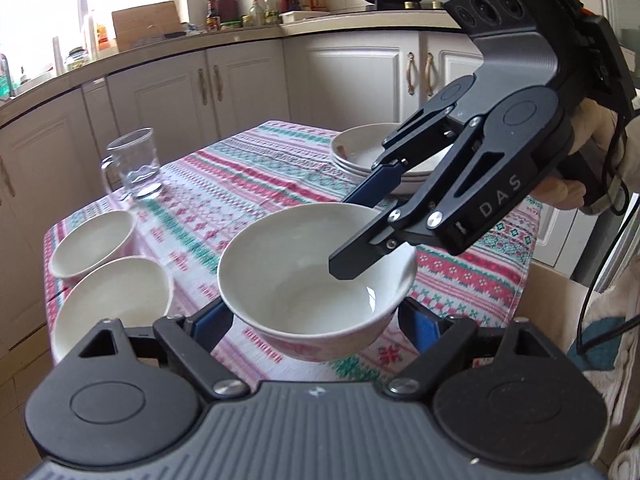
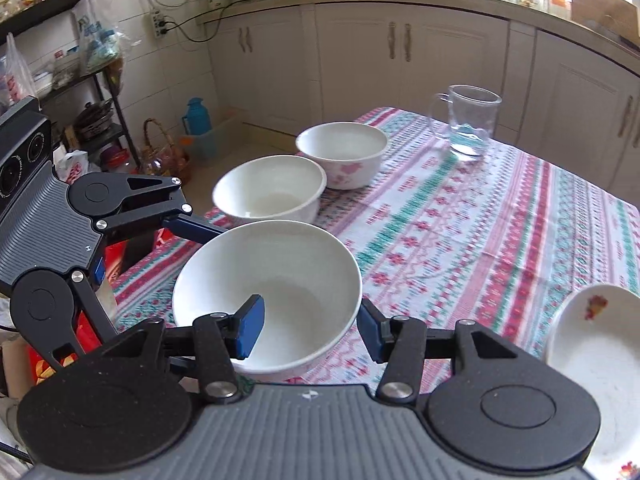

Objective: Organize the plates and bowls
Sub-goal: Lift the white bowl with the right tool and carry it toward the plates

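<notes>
A white bowl [image 1: 316, 280] with a pink flower pattern sits near the front edge of the patterned tablecloth [image 1: 248, 184]. My right gripper [image 2: 310, 330] straddles its rim [image 2: 268, 280], one finger inside and one outside, the jaws still spread apart. My left gripper [image 1: 316, 320] is open on either side of the same bowl. Two more white bowls [image 2: 272, 190] [image 2: 342, 152] stand to the left. A stack of plates [image 1: 372, 152] lies at the far right of the table and also shows in the right wrist view [image 2: 596, 360].
A glass mug [image 1: 136, 164] with a little water stands at the far left of the table. White kitchen cabinets [image 1: 240, 84] run behind it. A shelf rack [image 2: 80, 92], a basket and a blue flask stand on the floor beyond the table.
</notes>
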Tool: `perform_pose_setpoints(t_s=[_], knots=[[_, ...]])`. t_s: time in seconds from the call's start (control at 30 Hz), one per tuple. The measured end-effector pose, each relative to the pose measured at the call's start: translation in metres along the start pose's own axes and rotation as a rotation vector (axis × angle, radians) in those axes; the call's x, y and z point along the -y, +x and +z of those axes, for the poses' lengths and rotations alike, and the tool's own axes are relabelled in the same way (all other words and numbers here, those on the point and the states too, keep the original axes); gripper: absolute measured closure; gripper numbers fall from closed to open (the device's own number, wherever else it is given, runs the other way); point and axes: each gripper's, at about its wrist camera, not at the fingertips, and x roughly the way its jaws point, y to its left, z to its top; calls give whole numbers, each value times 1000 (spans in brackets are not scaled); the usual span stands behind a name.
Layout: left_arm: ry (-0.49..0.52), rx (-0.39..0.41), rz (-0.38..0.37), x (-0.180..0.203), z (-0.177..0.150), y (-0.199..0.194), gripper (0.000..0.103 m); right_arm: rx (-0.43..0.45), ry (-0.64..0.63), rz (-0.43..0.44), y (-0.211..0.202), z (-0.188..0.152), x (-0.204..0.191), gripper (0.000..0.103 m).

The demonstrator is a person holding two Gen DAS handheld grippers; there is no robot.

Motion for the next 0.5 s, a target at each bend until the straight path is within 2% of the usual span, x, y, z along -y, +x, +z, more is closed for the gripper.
perform_pose_setpoints(t_s=[0.2,0.5], knots=[[15,-3,-38,10,7,19,14,-5,53,-48,-9,-12,19,46],[18,-26,-47,16,7,32,14,-21,79,-60,-7,-24,31,46]])
